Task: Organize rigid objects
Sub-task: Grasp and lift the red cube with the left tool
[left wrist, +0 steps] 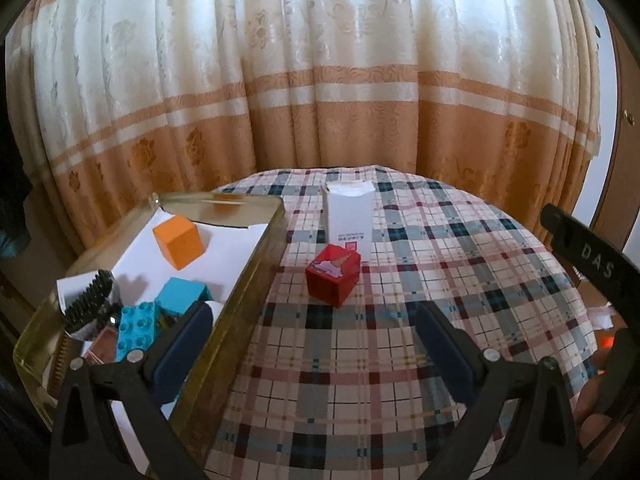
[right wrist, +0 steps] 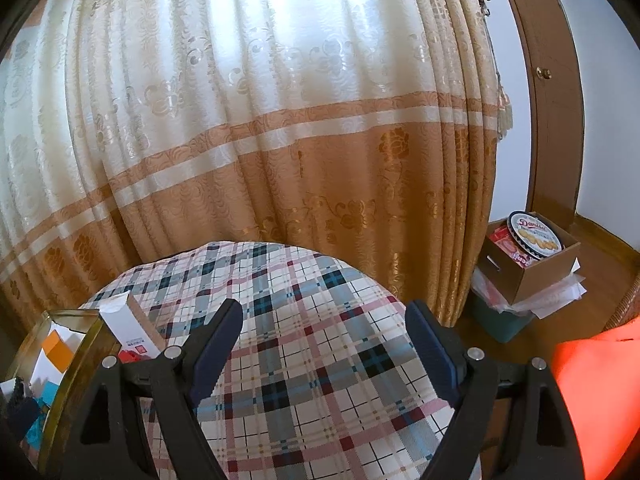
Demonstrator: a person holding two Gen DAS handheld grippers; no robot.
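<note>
A red cube (left wrist: 333,274) with a picture on top sits on the plaid tablecloth (left wrist: 420,300), with a white upright box (left wrist: 350,216) just behind it. My left gripper (left wrist: 314,322) is open and empty, a little short of the red cube. A gold tin tray (left wrist: 256,256) at the left holds an orange cube (left wrist: 179,241), teal blocks (left wrist: 160,312) and a black brush (left wrist: 89,304). My right gripper (right wrist: 324,332) is open and empty above the cloth. In the right wrist view the white box (right wrist: 128,326), a sliver of the red cube (right wrist: 132,354) and the tray (right wrist: 86,350) are at the left.
A cream and orange curtain (left wrist: 320,100) hangs close behind the round table. On the floor to the right, a cardboard box (right wrist: 536,260) holds a cookie tin (right wrist: 534,236). An orange-red object (right wrist: 600,396) is at the right edge. The other gripper's black arm (left wrist: 588,256) shows at the right.
</note>
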